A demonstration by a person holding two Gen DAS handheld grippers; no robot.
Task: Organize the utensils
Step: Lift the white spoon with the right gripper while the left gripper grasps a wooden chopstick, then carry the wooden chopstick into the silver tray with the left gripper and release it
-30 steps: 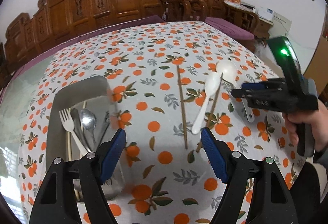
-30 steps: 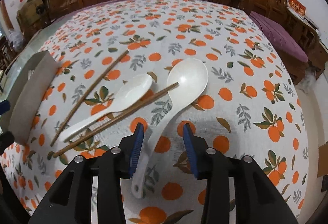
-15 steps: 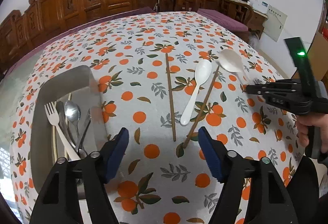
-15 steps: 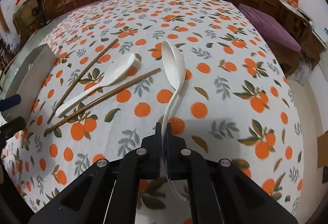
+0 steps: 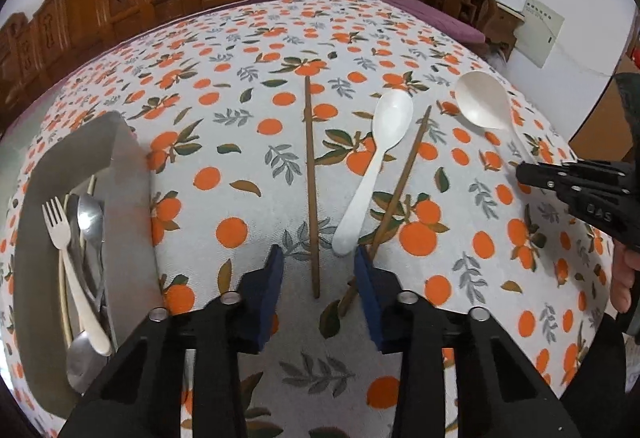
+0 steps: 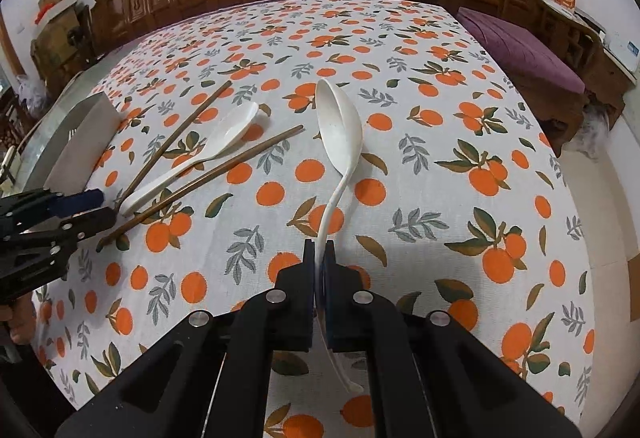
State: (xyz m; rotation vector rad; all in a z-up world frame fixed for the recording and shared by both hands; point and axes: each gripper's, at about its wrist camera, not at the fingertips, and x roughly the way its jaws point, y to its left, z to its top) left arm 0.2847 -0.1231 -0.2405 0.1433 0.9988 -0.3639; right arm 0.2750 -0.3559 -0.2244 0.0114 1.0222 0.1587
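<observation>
A fork (image 5: 60, 234) and metal spoons (image 5: 90, 213) already lie in the grey tray (image 5: 120, 165) at the left of the table, while two brown chopsticks (image 5: 310, 181), a small white spoon (image 5: 374, 165) and a large white spoon (image 6: 340, 133) are still outside it on the orange-patterned tablecloth (image 5: 240, 85), so the task looks about half done. The right gripper (image 6: 319, 258), tilted down toward the table, is clamped on the large spoon's handle with the bowl pointing away. The left gripper (image 5: 319, 270), also angled down near the table's near edge, is closing around the near end of the left chopstick, the pads (image 5: 272, 278) not yet pressing on it.
</observation>
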